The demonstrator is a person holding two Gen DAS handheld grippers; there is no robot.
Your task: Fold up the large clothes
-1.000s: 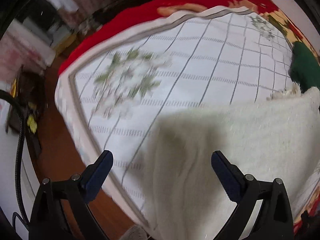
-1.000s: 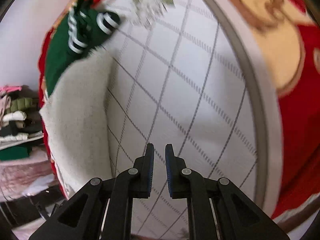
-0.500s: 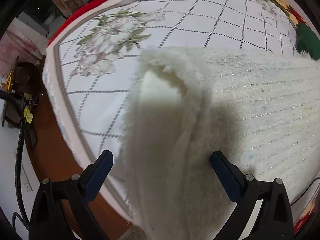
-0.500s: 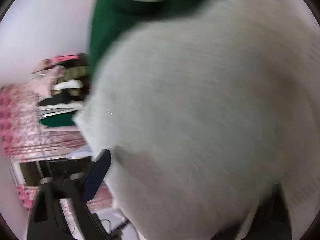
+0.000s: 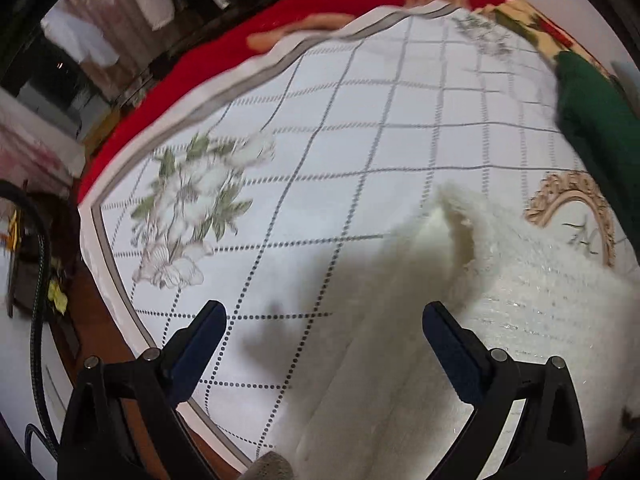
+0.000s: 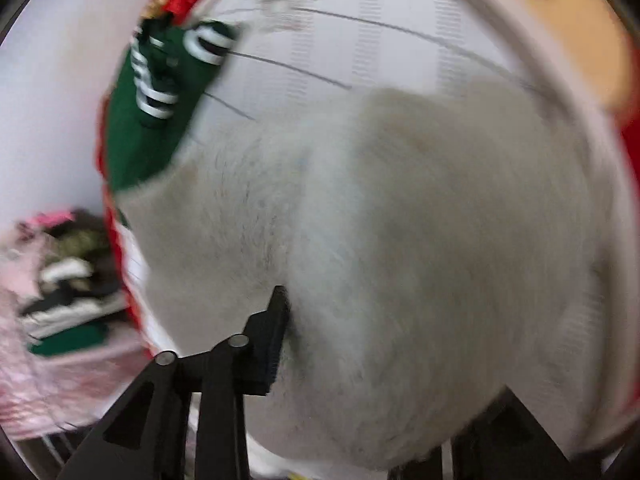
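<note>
The white fleece point(image 5: 500, 320) lies on the bed point(image 5: 320, 160), right of the wide, empty left gripper point(image 5: 324, 340); the right gripper point(image 6: 380, 344), just closing, has fleece between its jaws.

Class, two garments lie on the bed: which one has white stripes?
The dark green garment, lying by the bed's edge near the wall: white bands ring its cuffs. The fluffy white garment beside it is plain, with no stripes.

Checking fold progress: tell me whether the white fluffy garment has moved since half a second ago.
Yes. In the left wrist view the white fluffy garment has drawn back rightward from the flower print its edge nearly touched.
</note>
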